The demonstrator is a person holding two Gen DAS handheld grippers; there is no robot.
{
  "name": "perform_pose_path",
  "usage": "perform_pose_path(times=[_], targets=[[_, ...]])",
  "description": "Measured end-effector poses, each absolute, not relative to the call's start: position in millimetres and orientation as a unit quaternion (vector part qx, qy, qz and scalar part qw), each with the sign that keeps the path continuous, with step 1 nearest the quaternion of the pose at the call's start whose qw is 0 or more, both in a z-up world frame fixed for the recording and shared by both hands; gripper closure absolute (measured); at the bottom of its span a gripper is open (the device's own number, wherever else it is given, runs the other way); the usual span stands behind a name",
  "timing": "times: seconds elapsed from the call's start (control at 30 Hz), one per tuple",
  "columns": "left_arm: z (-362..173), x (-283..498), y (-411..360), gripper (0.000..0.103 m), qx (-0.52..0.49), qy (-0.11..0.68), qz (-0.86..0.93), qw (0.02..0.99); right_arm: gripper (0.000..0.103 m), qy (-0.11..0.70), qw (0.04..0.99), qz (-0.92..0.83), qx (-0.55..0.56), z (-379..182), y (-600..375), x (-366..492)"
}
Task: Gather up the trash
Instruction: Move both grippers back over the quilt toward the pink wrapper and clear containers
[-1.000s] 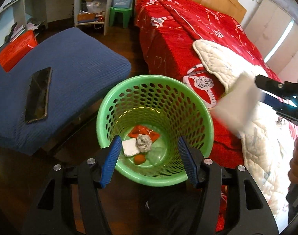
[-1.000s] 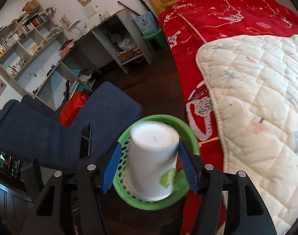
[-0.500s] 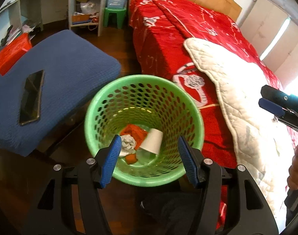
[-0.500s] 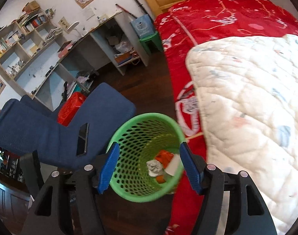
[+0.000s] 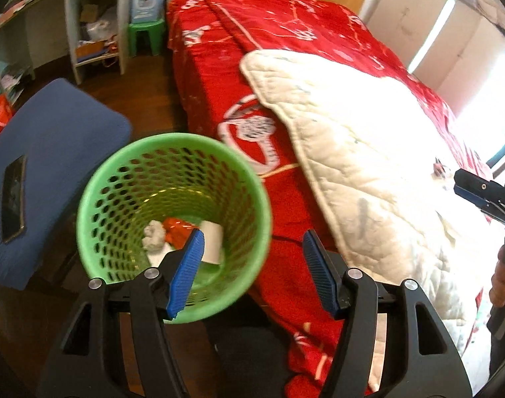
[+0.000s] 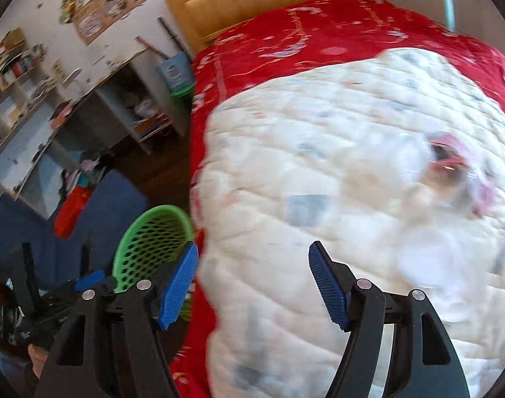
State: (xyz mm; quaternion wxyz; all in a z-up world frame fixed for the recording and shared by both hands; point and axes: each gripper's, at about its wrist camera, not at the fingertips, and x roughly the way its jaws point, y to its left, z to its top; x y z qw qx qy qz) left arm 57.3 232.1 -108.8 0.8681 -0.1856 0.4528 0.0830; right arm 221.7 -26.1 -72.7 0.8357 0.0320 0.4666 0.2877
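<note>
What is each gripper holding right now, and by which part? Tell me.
Nothing. The left gripper has open jaws with only the basket and bed behind. The right gripper is open too, over the quilt.

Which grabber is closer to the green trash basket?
The left. The left gripper hangs open right at the green basket, one finger over its rim. The right gripper is open too, off over the white quilt on the bed, with the basket off to its left.

Left wrist view looked down into the green perforated plastic basket (image 5: 172,219); right faced the white quilted blanket (image 6: 335,199) closely (both shared these).
</note>
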Motion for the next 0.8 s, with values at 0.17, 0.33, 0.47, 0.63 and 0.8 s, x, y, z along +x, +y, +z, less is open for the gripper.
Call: perform_pose_path(times=[0.17,0.33,0.47,0.63,0.8], targets=[[-106,74,202,0.041,-0.173,0.458,0.058,0.870,0.036,0.462,0.853,0.239,0.050,-71,-85,237],[-99,91,173,0.041,-0.156,0.460,0.033,0.873,0.036,0.453,0.869,0.190,0.064,-67,-144,260],[-89,111,142,0.041,-0.131,0.458,0.007,0.879,0.036,0.452,0.874,0.164,0.064,-69,-181,279],[-73,140,100,0.041,-0.097,0.448,-0.029,0.888,0.036,0.453,0.877,0.146,0.056,-74,-211,295],[-62,176,53,0.041,-0.051,0.439,-0.068,0.895,0.036,0.458,0.876,0.141,0.052,-81,-230,311]])
